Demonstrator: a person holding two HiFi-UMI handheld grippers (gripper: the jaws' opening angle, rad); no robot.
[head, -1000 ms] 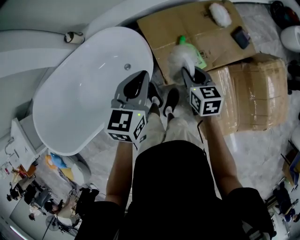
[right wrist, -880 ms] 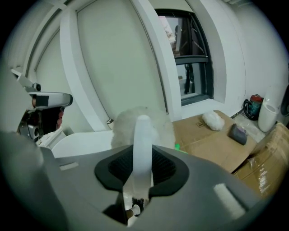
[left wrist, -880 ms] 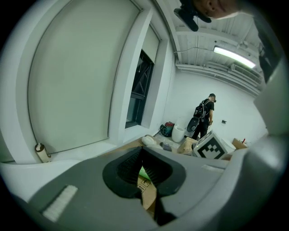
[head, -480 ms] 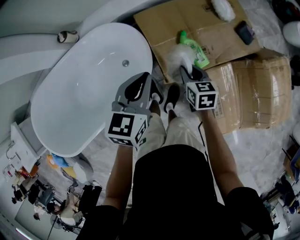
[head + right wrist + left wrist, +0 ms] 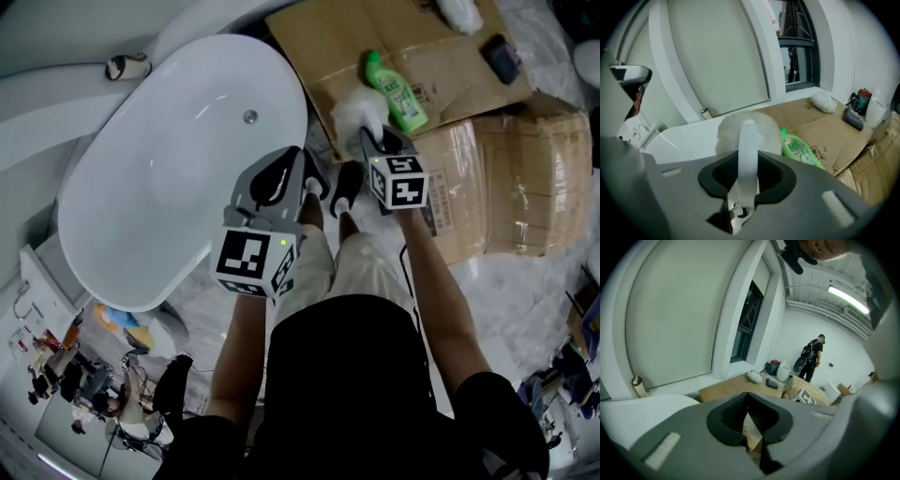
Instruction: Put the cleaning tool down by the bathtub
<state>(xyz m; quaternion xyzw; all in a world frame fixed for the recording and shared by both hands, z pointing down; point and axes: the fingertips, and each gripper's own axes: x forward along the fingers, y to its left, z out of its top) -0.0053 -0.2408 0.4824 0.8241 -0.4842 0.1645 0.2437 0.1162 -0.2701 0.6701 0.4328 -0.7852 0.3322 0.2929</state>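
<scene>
Right tool clenched on the brush. In the right gripper view the white handle runs straight out between the jaws and the fluffy head is at the far end. Long axis follows the way the tool points, down and away from the person.

Left tool closed on nothing, jaw tips together, hanging over the near rim of the bathtub.

Key relation: bathtub lies left of the brush head, near it but apart. Under the head is the edge of the flat cardboard beside the tub's right wall. Green bottle lies just right of the head, so judged set-down spot is the strip between tub and bottle. Right hand is the nearer one and already has it; left not needed.

Person's shoes stand just near of that strip. Floor is pale marble-look, with taped boxes to the right. Room has curved white walls and a window; a person stands far off.
</scene>
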